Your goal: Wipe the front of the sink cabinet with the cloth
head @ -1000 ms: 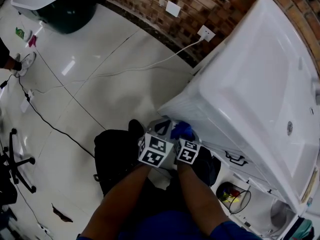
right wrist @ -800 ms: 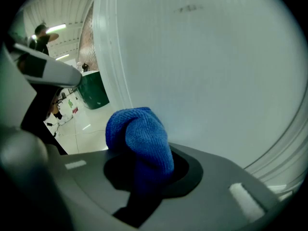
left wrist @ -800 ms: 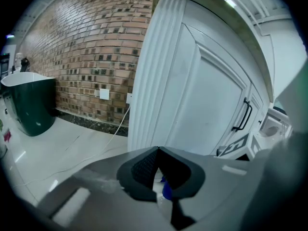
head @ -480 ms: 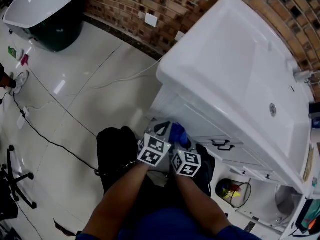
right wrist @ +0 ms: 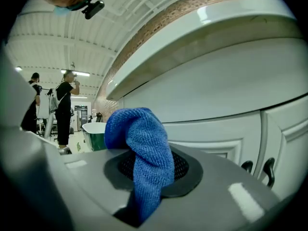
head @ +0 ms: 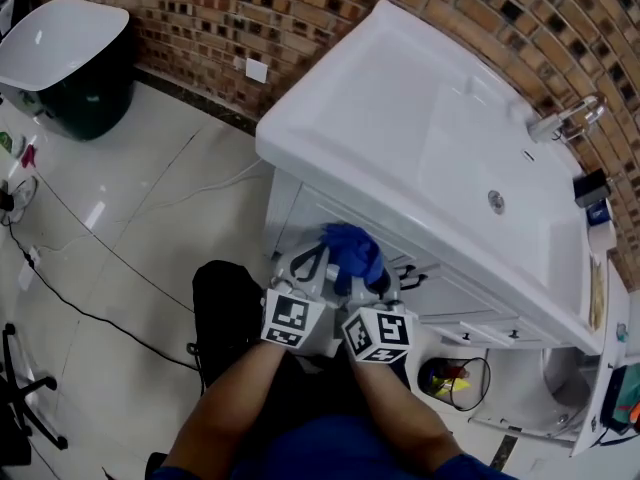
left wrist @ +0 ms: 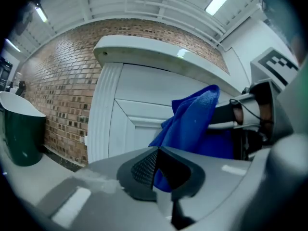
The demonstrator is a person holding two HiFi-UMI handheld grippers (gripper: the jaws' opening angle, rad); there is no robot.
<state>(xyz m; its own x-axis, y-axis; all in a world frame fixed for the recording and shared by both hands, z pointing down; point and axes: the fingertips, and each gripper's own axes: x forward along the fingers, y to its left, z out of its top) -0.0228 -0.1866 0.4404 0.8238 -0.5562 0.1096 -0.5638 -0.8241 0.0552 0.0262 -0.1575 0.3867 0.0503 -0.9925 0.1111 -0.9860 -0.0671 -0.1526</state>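
The right hand-held gripper is clamped on the blue microfibre cloth. The cloth is pinched between its jaws, with a thick bunch standing up over the pads and a tail hanging down in front. The left hand-held gripper sits just beside it with its jaws together. A sliver of blue shows at their seam, but whether they also nip a fold of the cloth cannot be told. In the head view both tools are held low and close together under the overhanging rim of the white sink, and the cloth is raised toward the left end of the white cabinet front. The right gripper view looks along the panelled doors to a pair of dark door handles farther to the right. The cloth looks close to the upper panel but not clearly pressed against it, and no view shows actual contact. By this evidence the task seems to be at its very start. The cloth is secured and brought up to the surface, yet no streak, damp patch or change of sheen marks any part of the cabinet as wiped. What appears to be left is almost everything: setting the bunched cloth flat against the panel, then working across the doors, the mouldings and around the handles toward the far end.
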